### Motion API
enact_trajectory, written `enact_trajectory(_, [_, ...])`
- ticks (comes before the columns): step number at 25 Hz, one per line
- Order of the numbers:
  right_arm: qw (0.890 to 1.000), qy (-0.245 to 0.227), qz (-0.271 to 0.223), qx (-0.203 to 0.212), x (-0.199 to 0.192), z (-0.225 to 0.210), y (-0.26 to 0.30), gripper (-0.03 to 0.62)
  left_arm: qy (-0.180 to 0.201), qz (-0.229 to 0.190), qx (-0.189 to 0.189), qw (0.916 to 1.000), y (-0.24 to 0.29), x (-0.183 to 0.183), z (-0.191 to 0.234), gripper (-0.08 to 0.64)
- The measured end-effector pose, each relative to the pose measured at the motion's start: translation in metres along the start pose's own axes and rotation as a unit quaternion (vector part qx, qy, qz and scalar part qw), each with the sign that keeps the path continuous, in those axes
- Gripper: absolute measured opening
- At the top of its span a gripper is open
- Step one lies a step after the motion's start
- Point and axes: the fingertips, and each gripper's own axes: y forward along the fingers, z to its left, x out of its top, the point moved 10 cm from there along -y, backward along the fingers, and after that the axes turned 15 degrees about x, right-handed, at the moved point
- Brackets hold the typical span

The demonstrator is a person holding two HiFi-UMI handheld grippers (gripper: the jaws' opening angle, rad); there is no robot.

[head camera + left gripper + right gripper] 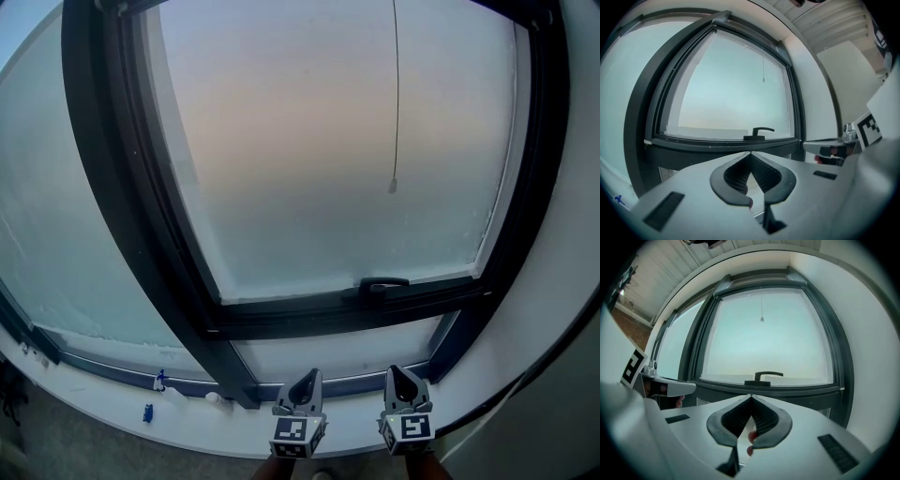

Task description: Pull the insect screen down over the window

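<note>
"Starting at the left edge, what is entered?"

"Item one: fixed frosted pane (47, 206), bounded by a dark frame post (122, 187). White sill (187, 427) below it, carrying two small blue bits (148, 412) near the post's foot; too small to identify."

"And the middle?"

"Item two: window sash (309, 150), frosted, shut in its dark frame. Pull cord (395, 94) of the insect screen hangs from the top over the right half of the glass, its end knob (393, 187) about halfway down, well above the window handle (382, 283) on the bottom rail. A grey bar (759, 281) caps the frame where the cord starts; whether that holds the screen I cannot tell. The pane around the cord is bare glass."

"Tools?"

"Left tool (307, 375) and right tool (398, 372), side by side over the sill, pointing level at the lower rail, well below the knob. Both clenched, tips meeting, nothing between them. Each cube (293, 433) bears square black-and-white markers."

"Right edge?"

"White wall (562, 309) beside the frame."
</note>
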Motion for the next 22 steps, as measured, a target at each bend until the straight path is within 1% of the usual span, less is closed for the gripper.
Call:
enact_trajectory(4, [1.000,-0.001,-0.008,-0.009,0.003,-0.011,0.006,0.003,0.000,-0.011,-0.018,0.9998,0.013,0.002,-0.009,-0.005])
enact_trajectory(7, [1.000,-0.020,-0.009,-0.011,0.005,-0.019,0.013,0.004,0.009,-0.017,-0.015,0.9997,0.024,0.003,-0.012,-0.005])
enact_trajectory(10, [0.999,-0.034,-0.012,-0.005,0.011,-0.029,0.023,0.003,0.017,-0.026,-0.001,0.9995,0.039,0.012,-0.015,-0.005])
enact_trajectory(13, [0.998,-0.047,-0.027,0.013,0.027,-0.040,0.036,0.003,0.020,-0.049,0.012,0.9985,0.053,0.031,-0.018,-0.005])
enact_trajectory(17, [0.999,-0.034,-0.033,0.019,0.053,-0.052,0.050,0.003,0.020,-0.071,0.016,0.9972,0.067,0.067,-0.025,-0.005])
enact_trajectory(20, [0.997,-0.043,-0.059,0.030,0.071,-0.061,0.064,0.003,0.024,-0.080,0.015,0.9964,0.080,0.093,-0.032,-0.005])
enact_trajectory(22, [0.995,-0.050,-0.081,0.038,0.086,-0.064,0.072,0.003,0.033,-0.095,0.014,0.9949,0.088,0.107,-0.034,-0.005])
